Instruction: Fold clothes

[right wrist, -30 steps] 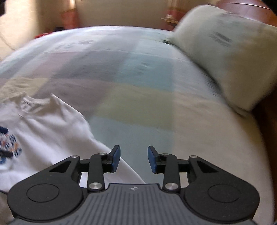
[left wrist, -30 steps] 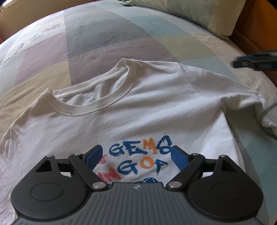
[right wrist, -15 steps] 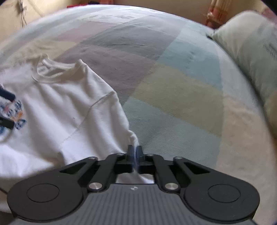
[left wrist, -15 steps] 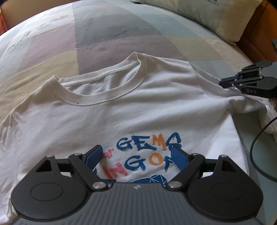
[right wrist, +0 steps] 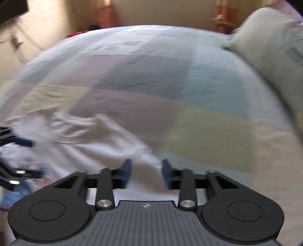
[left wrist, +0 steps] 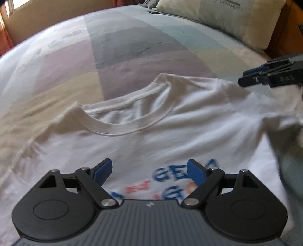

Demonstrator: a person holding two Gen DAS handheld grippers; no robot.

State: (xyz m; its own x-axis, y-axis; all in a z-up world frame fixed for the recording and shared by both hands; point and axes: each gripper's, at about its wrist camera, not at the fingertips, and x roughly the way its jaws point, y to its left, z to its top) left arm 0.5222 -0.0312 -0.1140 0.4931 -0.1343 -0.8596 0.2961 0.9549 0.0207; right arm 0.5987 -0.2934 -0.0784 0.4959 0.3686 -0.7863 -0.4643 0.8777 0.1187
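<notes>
Left wrist view: the white T-shirt (left wrist: 189, 136) lies face up and spread flat on the bed (left wrist: 132, 47), its ribbed collar (left wrist: 128, 121) in the middle of the frame and its printed lettering at the lower centre. Its long axis runs from the bottom of the frame, under the camera, up to the collar, so the neck end points away from the left hand-held gripper (left wrist: 149, 171). That gripper hangs over the print with its blue pads spread wide and nothing between them; the shirt is directly beneath and ahead of it. At the right edge the right hand-held gripper (left wrist: 246, 79) comes in just above the shoulder seam and sleeve. A pillow (left wrist: 227, 17) sits at the upper right.

Right wrist view: blurred by motion. The white T-shirt (right wrist: 98, 143) fills the lower left, the collar (right wrist: 75, 128) left of centre, and the sleeve edge runs down to the right hand-held gripper (right wrist: 145, 174). Its pads are parted with a clear gap and grip nothing; white cloth shows just below and behind that gap. The left hand-held gripper (right wrist: 22, 143) pokes in at the left edge, over the chest.

By my reckoning the right one is nearer that sleeve and the left nearer the body, so any sideways fold would turn on that sleeve-side edge.
</notes>
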